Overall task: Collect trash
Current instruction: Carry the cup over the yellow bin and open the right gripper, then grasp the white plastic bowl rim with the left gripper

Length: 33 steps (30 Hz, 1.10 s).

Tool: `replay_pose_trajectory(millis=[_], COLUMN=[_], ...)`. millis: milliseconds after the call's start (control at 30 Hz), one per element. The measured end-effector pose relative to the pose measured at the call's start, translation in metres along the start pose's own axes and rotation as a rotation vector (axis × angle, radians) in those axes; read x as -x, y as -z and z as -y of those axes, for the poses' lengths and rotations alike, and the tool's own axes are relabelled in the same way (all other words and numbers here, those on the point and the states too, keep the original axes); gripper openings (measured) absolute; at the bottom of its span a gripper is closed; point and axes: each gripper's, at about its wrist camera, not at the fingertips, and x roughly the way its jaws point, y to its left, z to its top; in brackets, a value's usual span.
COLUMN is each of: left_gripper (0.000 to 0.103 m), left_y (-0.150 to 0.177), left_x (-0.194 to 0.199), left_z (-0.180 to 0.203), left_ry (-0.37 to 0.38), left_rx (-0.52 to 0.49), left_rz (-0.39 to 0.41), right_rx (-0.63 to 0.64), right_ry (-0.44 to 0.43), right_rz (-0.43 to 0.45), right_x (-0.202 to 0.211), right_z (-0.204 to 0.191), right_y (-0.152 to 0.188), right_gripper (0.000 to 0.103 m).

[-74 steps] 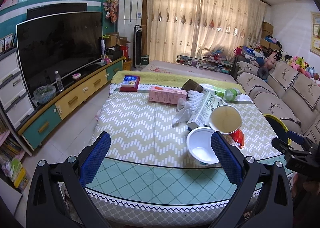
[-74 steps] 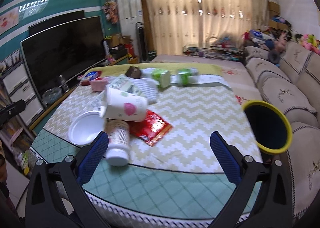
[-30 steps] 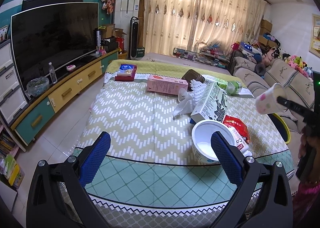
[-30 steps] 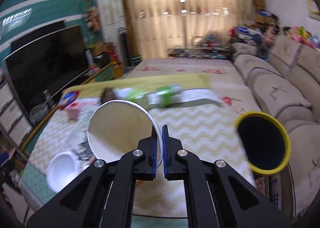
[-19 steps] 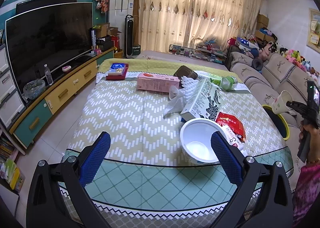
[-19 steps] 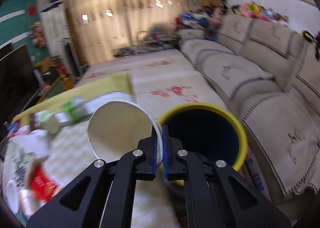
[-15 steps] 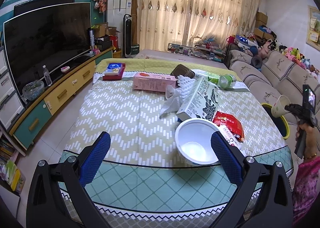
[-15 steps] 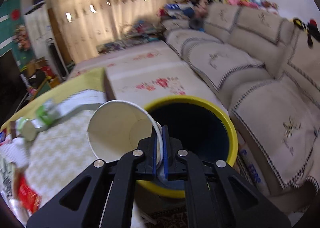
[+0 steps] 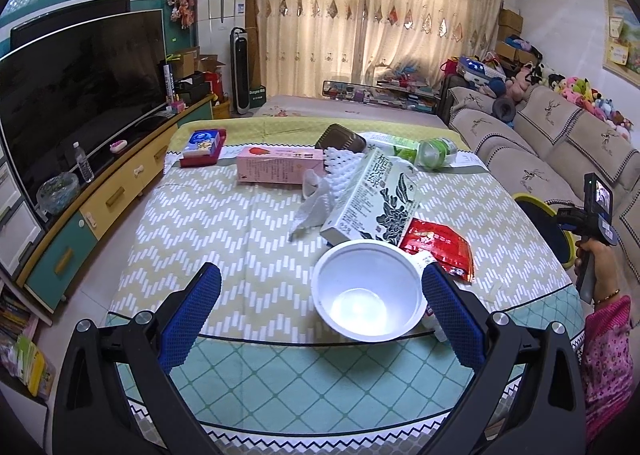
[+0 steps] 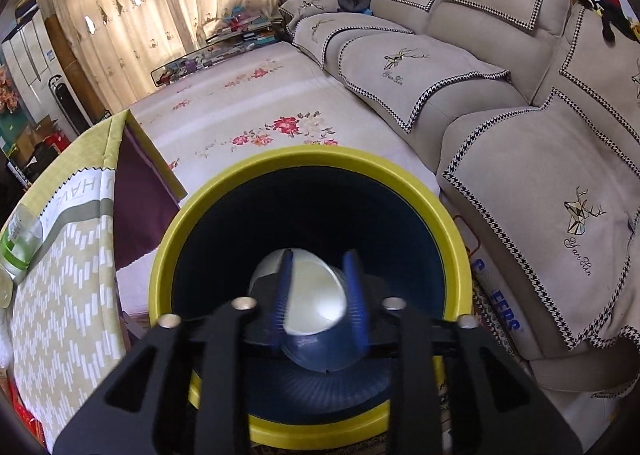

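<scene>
In the right wrist view my right gripper hangs over the mouth of a yellow-rimmed dark bin. Its fingers are parted and motion-blurred. A white paper cup lies inside the bin below them, free of the pads. In the left wrist view my left gripper is open and empty above the table's near edge. A white bowl sits between its fingers. Behind the bowl lie a red wrapper, a green-and-white carton, white tissue and a pink box.
A beige sofa stands right of the bin, the cloth-covered table left of it. In the left wrist view, green bottles and a red-and-blue box lie at the far end. A TV cabinet runs along the left.
My right gripper carried the paper cup from the table to the bin, opened, and the cup dropped inside. My left gripper moved slightly nearer the bowl.
</scene>
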Motion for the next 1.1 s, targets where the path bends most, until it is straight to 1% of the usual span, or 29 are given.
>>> replay_pose_trajectory(millis=[67,133,200,367,467,533,600,633,700,733,800,867,1100], left_gripper=[0.099,0.099,0.099,0.099,0.099,0.097,0.088,0.085,0.071,0.068,0.057,0.053,0.046], left_y=[0.000,0.001,0.001,0.007,0.011,0.014,0.018,0.019,0.023,0.024,0.026,0.029,0.035], left_x=[0.000,-0.001,-0.001,0.001,-0.001,-0.004,-0.007,-0.011,-0.019,-0.023,-0.030,-0.036,-0.053], left_z=[0.002,0.006,0.010,0.026,0.034,0.040,0.044,0.046,0.049,0.049,0.050,0.054,0.068], left_ry=[0.011,0.025,0.041,0.089,0.112,0.126,0.127,0.127,0.140,0.146,0.155,0.153,0.138], left_rx=[-0.004,-0.011,-0.021,-0.079,-0.111,-0.134,-0.156,-0.165,-0.171,-0.171,-0.175,-0.195,-0.284], left_rz=[0.003,0.007,0.007,0.010,0.003,-0.006,-0.017,-0.028,-0.058,-0.072,-0.097,-0.117,-0.159], right_rx=[0.005,0.023,0.049,0.078,0.097,0.113,0.117,0.119,0.122,0.122,0.124,0.123,0.122], right_ry=[-0.020,-0.043,-0.066,-0.123,-0.139,-0.148,-0.161,-0.165,-0.175,-0.180,-0.188,-0.196,-0.210], right_rz=[0.004,0.016,0.034,0.065,0.080,0.082,0.081,0.080,0.077,0.076,0.072,0.072,0.060], right_x=[0.009,0.020,0.034,0.065,0.080,0.088,0.093,0.094,0.096,0.097,0.098,0.098,0.094], right_z=[-0.003,-0.008,-0.014,-0.021,-0.023,-0.024,-0.024,-0.024,-0.024,-0.024,-0.025,-0.026,-0.027], right_y=[0.003,0.008,0.015,0.034,0.046,0.056,0.062,0.063,0.067,0.068,0.069,0.072,0.078], right_gripper=[0.031,0.035,0.041,0.044,0.046,0.046,0.046,0.046,0.046,0.046,0.046,0.046,0.046])
